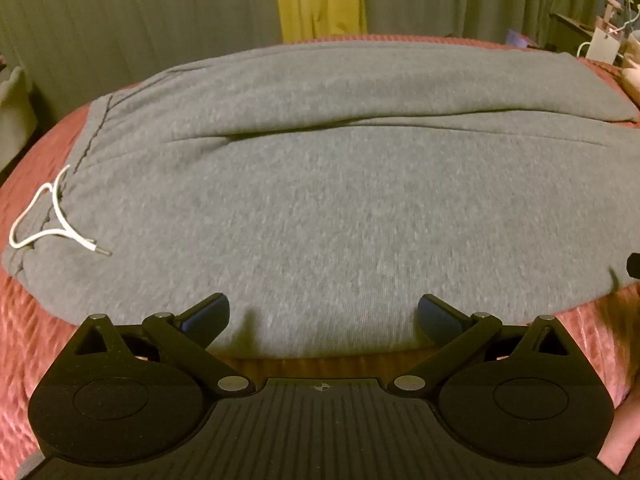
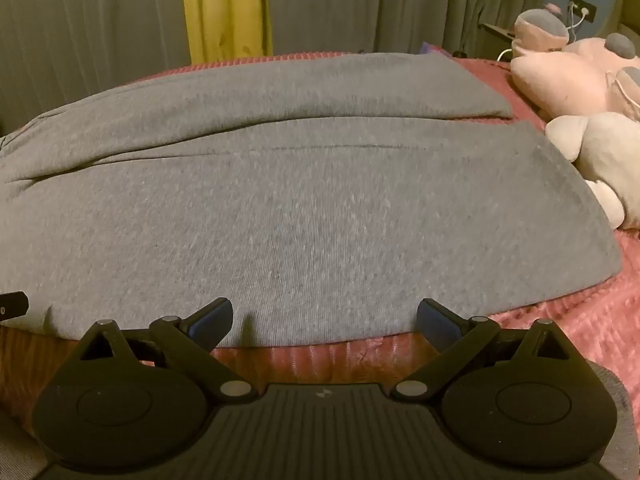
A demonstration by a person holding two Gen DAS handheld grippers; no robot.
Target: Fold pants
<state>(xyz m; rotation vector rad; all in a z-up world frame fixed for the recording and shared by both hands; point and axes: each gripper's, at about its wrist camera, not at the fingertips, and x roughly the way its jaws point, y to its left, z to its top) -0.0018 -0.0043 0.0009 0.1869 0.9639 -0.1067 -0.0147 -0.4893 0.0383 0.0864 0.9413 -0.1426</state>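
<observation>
Left wrist view shows the pants (image 1: pixel 320 208), grey sweatpants, spread flat across a pink bedspread (image 1: pixel 24 340), filling the middle of the frame with the waistband at the left, where a white drawstring (image 1: pixel 48 220) loops out onto the cover, and the two legs running off to the right, one lying beyond the other with a seam line between them. The left gripper (image 1: pixel 324 316) hangs at the lower centre with its jaws spread wide and nothing between them; its blue-padded fingertips (image 1: pixel 208 316) hover over the near edge of the cloth, apparently not touching it. In the right wrist view the right gripper (image 2: pixel 324 318) stands the same way, jaws wide and empty, over the near edge of the nearer leg, whose hem ends at the right of the frame close to some pale plush toys (image 2: pixel 592 148). By my reading no fold has been made yet: the garment lies at full length and both tools are lining up for the first grasp. The next move probably calls for both grippers to drop onto the near edge, pinch the fabric there, and carry it over toward the far leg at the top of the frame. Soft knit may bunch or slip, so the pads need a real bite of cloth, not just the top layer.
</observation>
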